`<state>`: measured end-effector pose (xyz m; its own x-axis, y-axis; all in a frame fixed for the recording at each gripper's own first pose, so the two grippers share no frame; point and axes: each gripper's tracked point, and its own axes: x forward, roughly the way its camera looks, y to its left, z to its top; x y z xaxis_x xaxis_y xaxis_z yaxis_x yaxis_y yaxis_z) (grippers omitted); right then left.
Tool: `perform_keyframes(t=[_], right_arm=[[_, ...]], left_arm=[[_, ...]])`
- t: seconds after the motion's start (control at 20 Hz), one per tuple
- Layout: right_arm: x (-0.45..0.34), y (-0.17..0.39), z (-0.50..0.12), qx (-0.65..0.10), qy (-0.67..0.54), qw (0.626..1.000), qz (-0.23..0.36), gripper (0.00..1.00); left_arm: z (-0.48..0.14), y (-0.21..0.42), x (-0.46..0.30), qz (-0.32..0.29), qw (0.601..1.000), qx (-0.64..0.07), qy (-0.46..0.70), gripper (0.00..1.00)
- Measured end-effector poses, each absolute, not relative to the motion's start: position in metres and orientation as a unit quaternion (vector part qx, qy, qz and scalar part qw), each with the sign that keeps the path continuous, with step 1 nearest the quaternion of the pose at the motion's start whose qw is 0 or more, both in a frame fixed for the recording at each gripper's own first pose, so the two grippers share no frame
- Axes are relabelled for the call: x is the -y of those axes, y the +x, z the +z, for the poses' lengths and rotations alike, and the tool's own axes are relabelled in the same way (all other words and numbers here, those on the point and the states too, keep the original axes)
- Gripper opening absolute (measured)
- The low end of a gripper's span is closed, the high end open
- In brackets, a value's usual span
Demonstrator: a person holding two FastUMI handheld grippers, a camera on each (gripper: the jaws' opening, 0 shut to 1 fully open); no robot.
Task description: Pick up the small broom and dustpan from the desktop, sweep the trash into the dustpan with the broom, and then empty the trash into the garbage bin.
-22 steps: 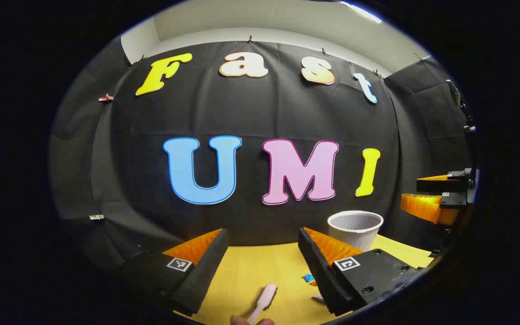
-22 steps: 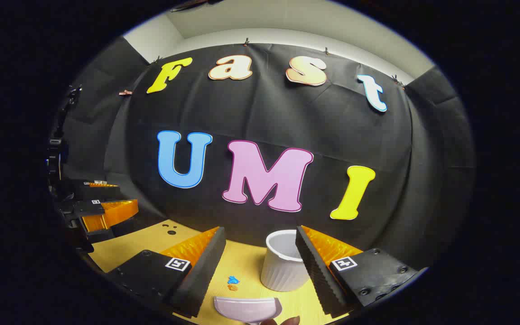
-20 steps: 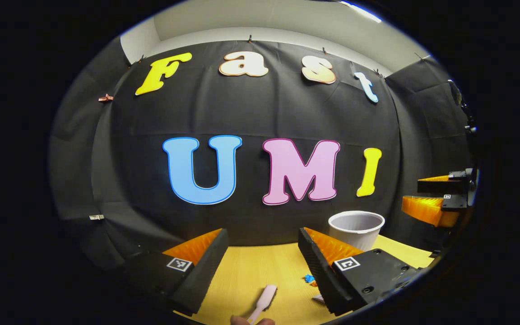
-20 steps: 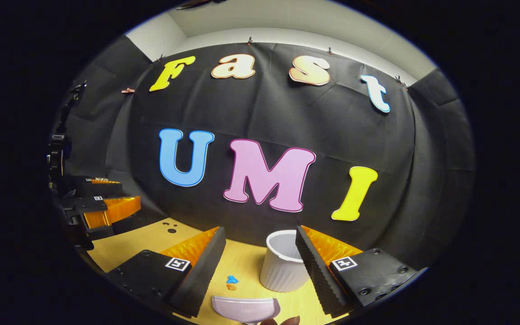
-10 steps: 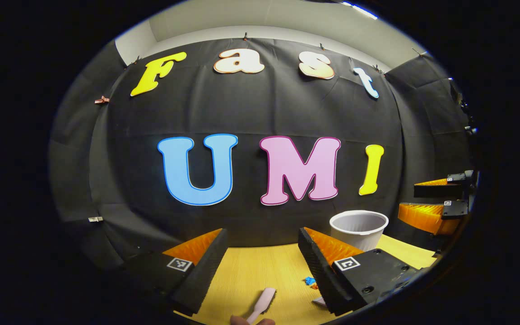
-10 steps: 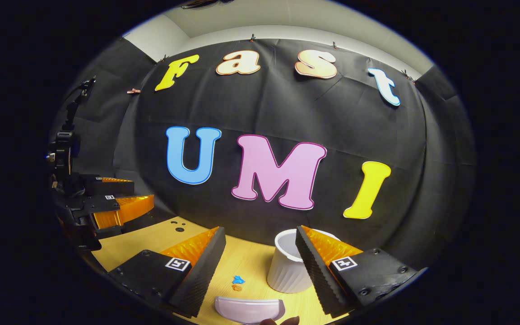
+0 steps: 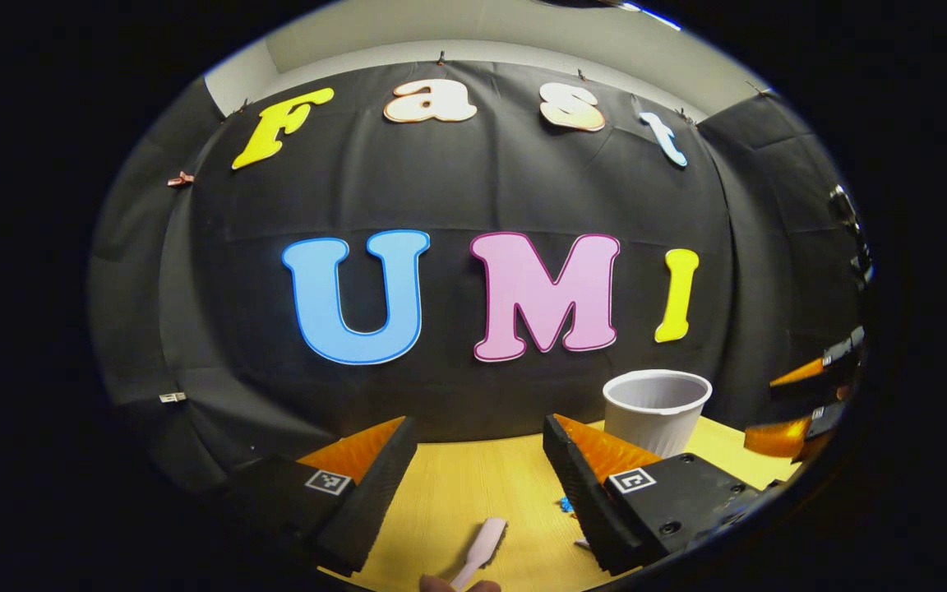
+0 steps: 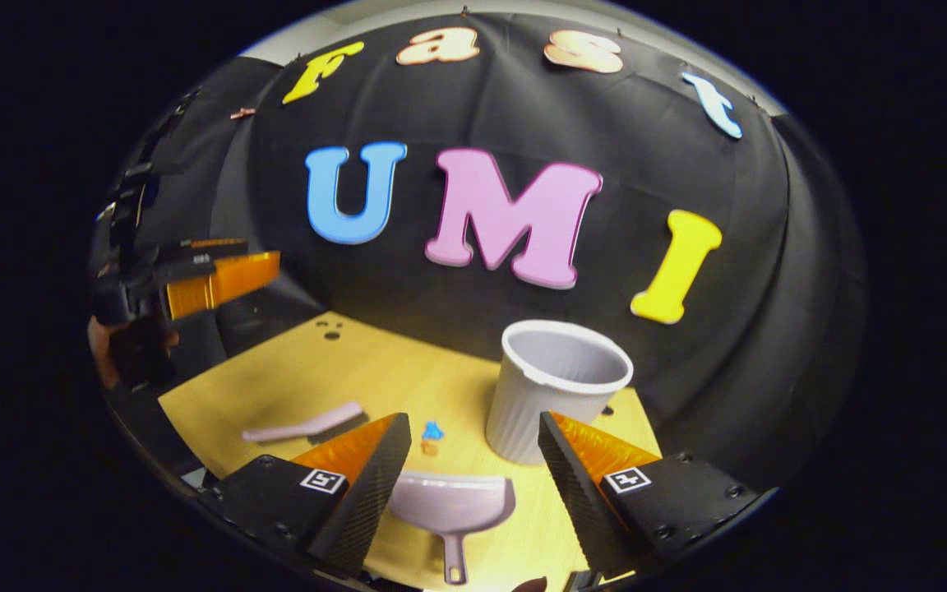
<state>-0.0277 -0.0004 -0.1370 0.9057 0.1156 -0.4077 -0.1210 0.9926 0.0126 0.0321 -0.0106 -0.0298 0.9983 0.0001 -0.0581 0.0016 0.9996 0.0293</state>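
The right gripper (image 8: 473, 485) has tipped downward over the last second: in the right gripper view the yellow wooden tabletop (image 8: 342, 370) now takes up far more of the lower frame, and the pale lilac plastic dustpan (image 8: 450, 503), earlier just a sliver at the bottom edge, shows whole, handle included, lying flat between the wide-open, empty fingers. That reads as the start of a reach for the dustpan, which is not yet gripped.

Just above the pan in that view sit the small blue and orange scraps of trash (image 8: 431, 436), and to their right the white ribbed plastic garbage bin (image 8: 552, 395) stands upright. The pale pink small broom (image 8: 305, 423) lies flat at lower left of the tabletop.

The left gripper (image 7: 478, 493) has barely shifted. Its fingers are also spread and empty, with the broom's handle (image 7: 482, 547) low in the frame between them, near a fingertip at the bottom edge. Both tools lie untouched on the tabletop, so sweeping has not begun.
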Motion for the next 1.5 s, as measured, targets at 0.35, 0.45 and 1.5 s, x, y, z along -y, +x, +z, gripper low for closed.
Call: perform_keyframes(t=[0.35,0.45,1.5], right_arm=[[-0.006,-0.076,-0.27,-0.384,0.0,0.92,0.075,0.96],[-0.004,-0.078,-0.303,-0.419,0.004,0.905,0.072,0.96],[-0.031,-0.066,-0.438,-0.576,0.05,0.813,0.071,0.39]], left_arm=[[-0.052,0.033,0.003,-0.001,0.998,-0.051,0.023,0.98],[-0.055,0.031,-0.002,0.003,0.998,-0.055,0.023,0.98],[-0.101,0.019,-0.024,0.034,0.993,-0.111,0.038,0.97]])
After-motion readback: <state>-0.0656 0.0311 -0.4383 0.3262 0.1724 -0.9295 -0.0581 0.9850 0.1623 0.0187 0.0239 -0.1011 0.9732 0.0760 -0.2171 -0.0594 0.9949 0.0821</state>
